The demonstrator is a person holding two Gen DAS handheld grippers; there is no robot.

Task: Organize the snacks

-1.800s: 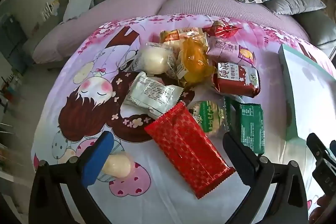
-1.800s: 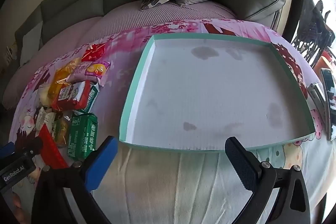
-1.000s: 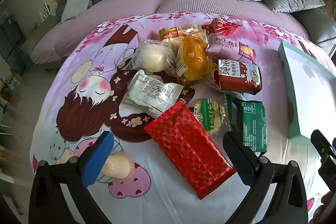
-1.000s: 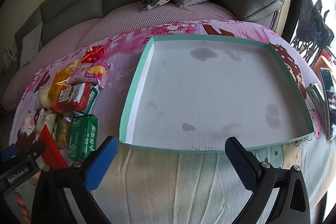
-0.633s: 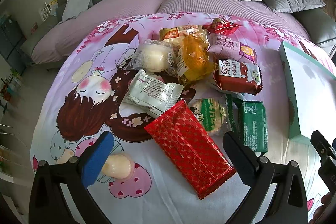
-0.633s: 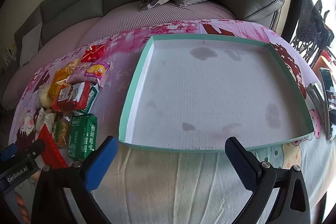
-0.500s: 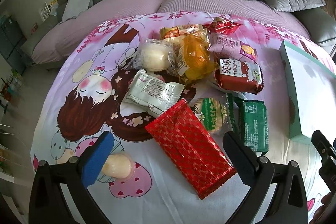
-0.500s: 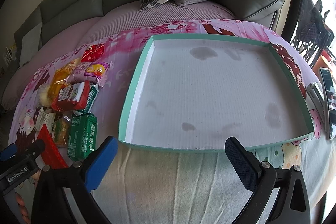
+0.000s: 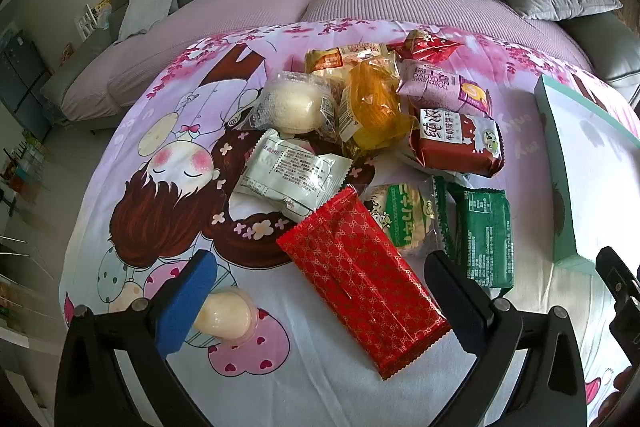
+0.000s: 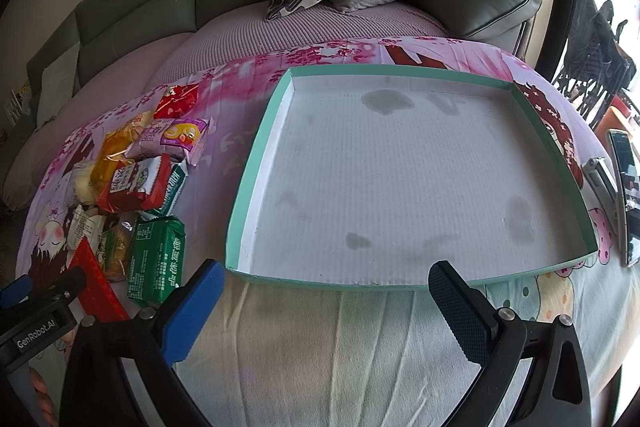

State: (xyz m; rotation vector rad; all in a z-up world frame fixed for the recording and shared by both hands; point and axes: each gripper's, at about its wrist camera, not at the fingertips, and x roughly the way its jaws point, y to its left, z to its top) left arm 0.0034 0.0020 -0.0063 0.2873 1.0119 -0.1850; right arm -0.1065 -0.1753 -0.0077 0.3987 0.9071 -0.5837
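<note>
Left wrist view: the left hand-held gripper (image 9: 320, 291) hovers spread above the red patterned snack packet (image 9: 362, 279) near the surface's front edge; other snacks pile beyond. The right hand-held gripper (image 10: 324, 297), also spread, faces the teal-rimmed tray (image 10: 256, 163).

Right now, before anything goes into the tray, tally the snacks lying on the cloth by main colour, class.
Red packets: 3
Green packets: 2
Yellow or orange packets: 2
White or clear packets: 2
Purple packet: 1
Pale jelly cup: 1
Total: 11, leaving out any wrappers hidden underneath.
</note>
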